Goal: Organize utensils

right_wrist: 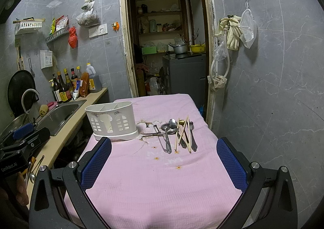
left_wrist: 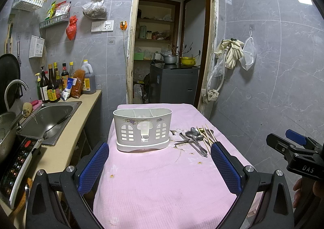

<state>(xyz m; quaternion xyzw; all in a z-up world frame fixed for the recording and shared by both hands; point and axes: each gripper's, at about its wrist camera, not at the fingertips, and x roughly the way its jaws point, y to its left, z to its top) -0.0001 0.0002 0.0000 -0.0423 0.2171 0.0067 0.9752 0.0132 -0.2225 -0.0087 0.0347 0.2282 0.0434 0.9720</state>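
A white three-compartment utensil holder (left_wrist: pixel 142 129) (right_wrist: pixel 112 120) stands empty on the pink tablecloth (left_wrist: pixel 162 178) (right_wrist: pixel 162 178). To its right lies a pile of utensils (left_wrist: pixel 197 138) (right_wrist: pixel 179 135): metal spoons, a peeler and wooden chopsticks (right_wrist: pixel 183 135). My left gripper (left_wrist: pixel 160 165) is open and empty, held above the near part of the table, short of the holder. My right gripper (right_wrist: pixel 164 163) is open and empty, short of the pile. Each gripper shows at the edge of the other's view: the right one (left_wrist: pixel 293 146) and the left one (right_wrist: pixel 22 138).
A counter with a steel sink (left_wrist: pixel 48 119), a faucet (left_wrist: pixel 15 85), sauce bottles (left_wrist: pixel 54 85) and an induction cooker (left_wrist: pixel 18 164) runs along the left. An open doorway (left_wrist: pixel 172 47) lies beyond the table. Gloves and bags (left_wrist: pixel 235 55) hang on the right wall.
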